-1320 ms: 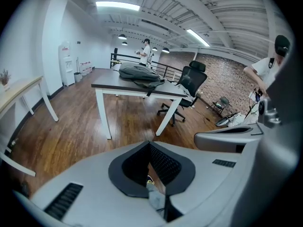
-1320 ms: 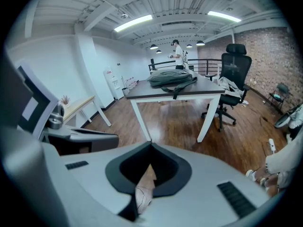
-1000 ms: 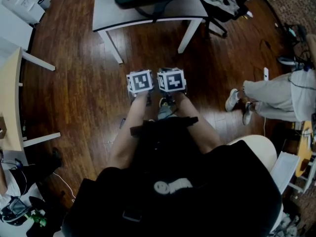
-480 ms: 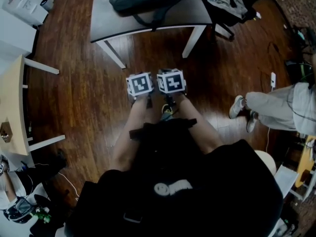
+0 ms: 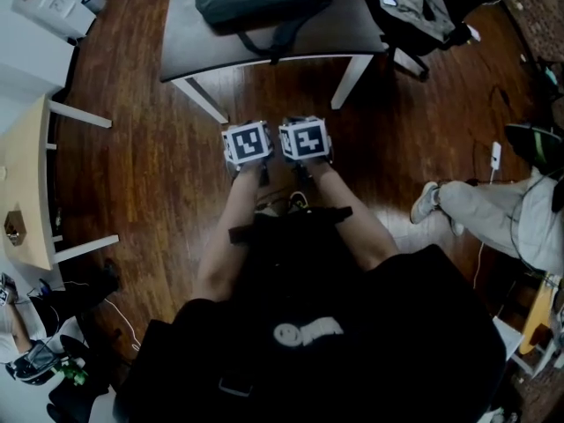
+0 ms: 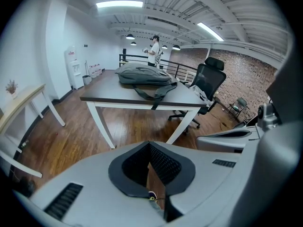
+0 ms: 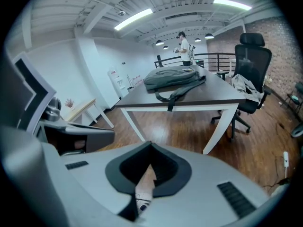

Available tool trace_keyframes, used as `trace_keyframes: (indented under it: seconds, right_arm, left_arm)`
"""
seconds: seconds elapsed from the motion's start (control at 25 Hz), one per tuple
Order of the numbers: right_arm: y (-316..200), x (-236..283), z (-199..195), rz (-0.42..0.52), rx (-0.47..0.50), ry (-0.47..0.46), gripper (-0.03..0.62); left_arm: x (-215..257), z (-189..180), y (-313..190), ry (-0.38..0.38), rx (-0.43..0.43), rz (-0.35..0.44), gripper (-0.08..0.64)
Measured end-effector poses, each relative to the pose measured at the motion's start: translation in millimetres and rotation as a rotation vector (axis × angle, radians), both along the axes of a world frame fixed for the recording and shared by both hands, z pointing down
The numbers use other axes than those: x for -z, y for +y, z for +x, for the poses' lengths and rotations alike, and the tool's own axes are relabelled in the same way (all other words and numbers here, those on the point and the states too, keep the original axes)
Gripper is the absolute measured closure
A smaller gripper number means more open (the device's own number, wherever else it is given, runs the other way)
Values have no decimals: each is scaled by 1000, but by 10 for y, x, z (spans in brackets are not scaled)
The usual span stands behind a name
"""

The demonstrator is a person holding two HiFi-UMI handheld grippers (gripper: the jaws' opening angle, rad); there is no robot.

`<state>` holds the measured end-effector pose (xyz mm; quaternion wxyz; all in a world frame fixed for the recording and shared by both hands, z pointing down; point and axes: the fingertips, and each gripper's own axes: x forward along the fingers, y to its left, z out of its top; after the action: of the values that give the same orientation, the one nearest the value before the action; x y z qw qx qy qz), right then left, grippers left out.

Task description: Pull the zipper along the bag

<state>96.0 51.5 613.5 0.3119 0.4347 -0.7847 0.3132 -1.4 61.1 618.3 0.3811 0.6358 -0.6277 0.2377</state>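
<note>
A grey backpack [image 5: 256,3] lies on a dark-topped table [image 5: 344,33] with white legs, at the top of the head view. Both grippers are held side by side in front of me over the wood floor, well short of the table. My left gripper [image 5: 247,139] and right gripper [image 5: 305,136] show mainly their marker cubes. In the left gripper view the bag [image 6: 144,75] lies ahead on the table, and the left gripper [image 6: 149,146] has its pads meeting at the tips with nothing between. The right gripper [image 7: 150,146] is likewise shut and empty, facing the bag [image 7: 173,77].
A black office chair [image 5: 414,7] draped with clothing stands right of the table. A seated person's legs [image 5: 493,205] reach in from the right. A pale desk [image 5: 22,183] runs along the left. Far behind the table a person [image 6: 154,51] stands by a railing.
Both grippers have moved forward together toward the table, which now sits closer and lower in the head view. The seated person's feet have shifted. Both jaws stay shut.
</note>
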Motion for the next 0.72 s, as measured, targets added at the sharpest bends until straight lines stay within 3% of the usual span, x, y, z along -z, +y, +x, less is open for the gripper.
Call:
trace_keyframes:
  seconds: [0.36, 0.72]
  right_arm:
    - [-181, -10, -117, -17, 5, -22, 583]
    - [-678, -12, -194, -27, -41, 4, 583]
  left_arm:
    - [12, -123, -183, -26, 6, -6, 569]
    - [-103, -140, -695, 34, -42, -30, 569]
